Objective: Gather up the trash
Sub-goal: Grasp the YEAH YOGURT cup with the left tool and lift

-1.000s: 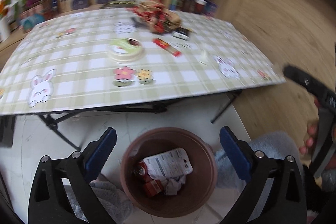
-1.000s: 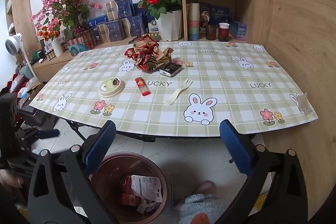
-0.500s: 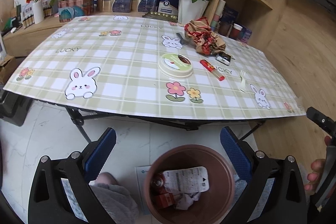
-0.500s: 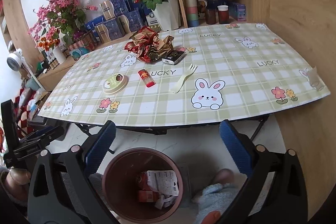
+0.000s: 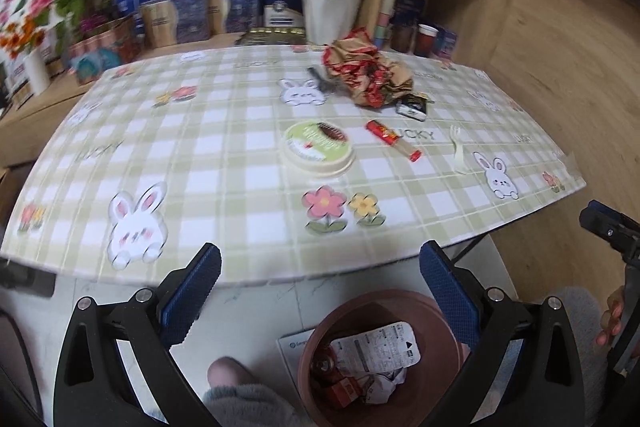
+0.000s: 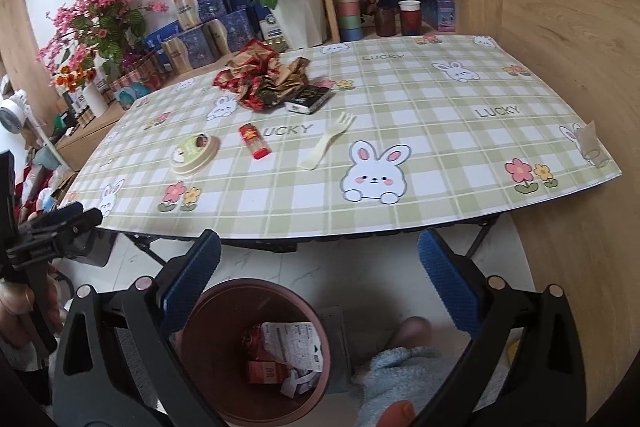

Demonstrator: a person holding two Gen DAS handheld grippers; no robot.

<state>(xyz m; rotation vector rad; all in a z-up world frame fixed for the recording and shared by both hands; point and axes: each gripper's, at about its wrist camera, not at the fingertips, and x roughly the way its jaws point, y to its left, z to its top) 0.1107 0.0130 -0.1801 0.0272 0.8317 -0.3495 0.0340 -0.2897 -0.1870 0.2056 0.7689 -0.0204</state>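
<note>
- Bench (image 6: 440,163): a folding frame carries a green-and-white checked cloth printed with rabbits, flowers and the word LUCKY.
- Trash on the bench: a crumpled red-and-brown wrapper (image 6: 262,79) toward the far side; a small dark box (image 6: 310,99) touching its near edge; a red tube (image 6: 254,141), a round lid (image 6: 195,153) and a pale plastic fork (image 6: 328,145) lying apart from one another in the middle.
- Bin (image 6: 256,355): a brown round bin stands on the pale marbled floor below the near edge of the bench; it holds a white printed packet (image 5: 376,347), a red carton and crumpled scraps.
- Room: behind the bench stand a white pot of red roses (image 6: 298,15), pink blossom sprays, blue and gold boxes, and a wooden shelf unit with stacked cups.
- Left gripper (image 5: 320,291): jaws spread wide and empty, held above the bin and short of the bench edge.
- Right gripper (image 6: 320,283): jaws likewise wide apart, holding nothing, above the bin.
- Hard to make out: the left wrist view is motion-blurred, so print on the lid and boxes is unreadable; each view shows the other gripper only at its margin, with fingers of the holding hand partly cut off; a fuzzy slipper (image 6: 400,375) and a toe appear at the lower edge.
</note>
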